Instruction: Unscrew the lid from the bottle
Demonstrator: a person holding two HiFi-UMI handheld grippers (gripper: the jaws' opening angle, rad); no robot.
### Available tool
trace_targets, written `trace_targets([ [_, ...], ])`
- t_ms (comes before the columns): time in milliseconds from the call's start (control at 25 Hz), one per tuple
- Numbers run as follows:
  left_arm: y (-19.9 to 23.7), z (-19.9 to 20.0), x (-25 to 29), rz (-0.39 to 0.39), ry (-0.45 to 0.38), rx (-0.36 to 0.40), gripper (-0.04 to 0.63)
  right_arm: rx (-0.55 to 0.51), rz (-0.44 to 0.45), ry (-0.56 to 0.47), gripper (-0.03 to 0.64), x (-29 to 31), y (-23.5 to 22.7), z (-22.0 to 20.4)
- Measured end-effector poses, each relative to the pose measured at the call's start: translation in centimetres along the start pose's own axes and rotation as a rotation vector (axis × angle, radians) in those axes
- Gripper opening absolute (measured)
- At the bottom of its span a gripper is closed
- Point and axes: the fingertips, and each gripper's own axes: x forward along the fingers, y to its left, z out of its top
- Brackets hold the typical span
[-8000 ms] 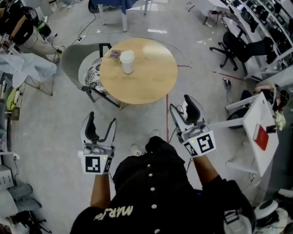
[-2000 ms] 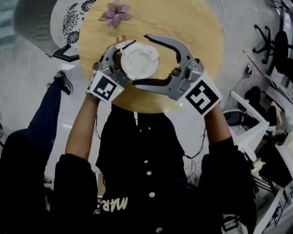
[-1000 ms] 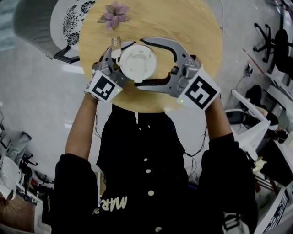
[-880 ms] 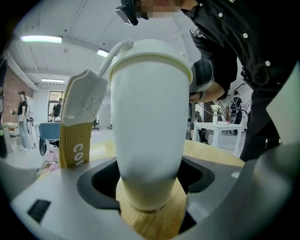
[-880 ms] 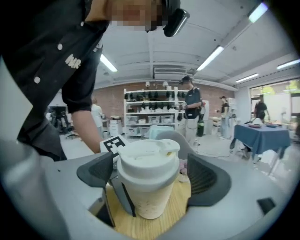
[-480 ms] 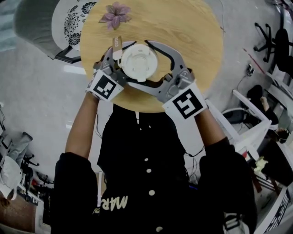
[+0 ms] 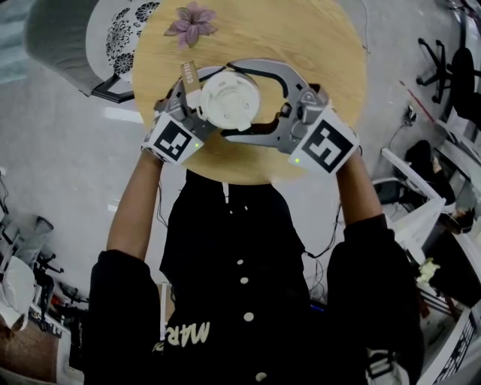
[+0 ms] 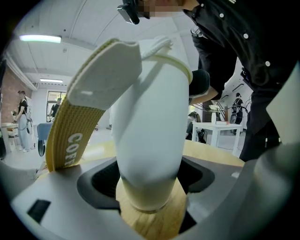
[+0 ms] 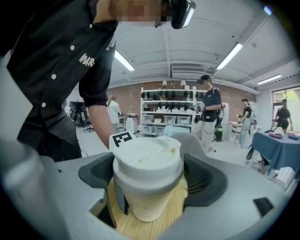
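Observation:
A white bottle stands on the round wooden table with its white lid on top. A tan strap with a white tab hangs from its neck. My left gripper comes in from the left and is shut on the bottle's body, low down, as the left gripper view shows. My right gripper reaches in from the right, its two curved jaws shut around the lid. The bottle body tapers below the lid down to the tabletop.
A purple flower lies on the table's far side. A grey chair with a patterned cushion stands at the table's far left. Office chairs and a white table stand to the right. People stand in the background near shelves.
Over the last second my right gripper swung one way around the lid and back, its marker cube dropping toward me then rising again. The left gripper and bottle barely shifted.

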Motion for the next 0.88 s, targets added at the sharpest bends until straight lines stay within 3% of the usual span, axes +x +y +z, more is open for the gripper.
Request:
trace_targets([
  [240,0.0,0.1,0.0,0.004,0.003,0.005,0.357,0.136,-0.387,-0.031,0.469,-0.1,-1.2,0.7],
  [360,0.0,0.0,0.0,0.003,0.007,-0.001,0.357,0.103,-0.446,-0.023,0.460,0.3,-1.5,0.7],
  [440,0.0,0.0,0.0,-0.003,0.004,0.000,0.357,0.060,-0.380,-0.026,0.459,0.4,-1.4,0.8],
  [600,0.1,0.1,0.0,-0.020,-0.003,0.003,0.357,-0.063,-0.043,-0.048,0.460,0.7,-0.3,1.1],
  [680,0.1,0.0,0.0,-0.022,0.002,0.001,0.357,-0.073,0.076,-0.052,0.460,0.7,0.1,1.1],
  [760,0.0,0.1,0.0,-0.020,0.003,-0.002,0.357,-0.069,0.110,-0.041,0.460,0.7,0.3,1.0],
  [880,-0.1,0.1,0.0,-0.024,0.002,0.002,0.357,-0.049,0.070,-0.022,0.463,0.5,0.2,0.8],
])
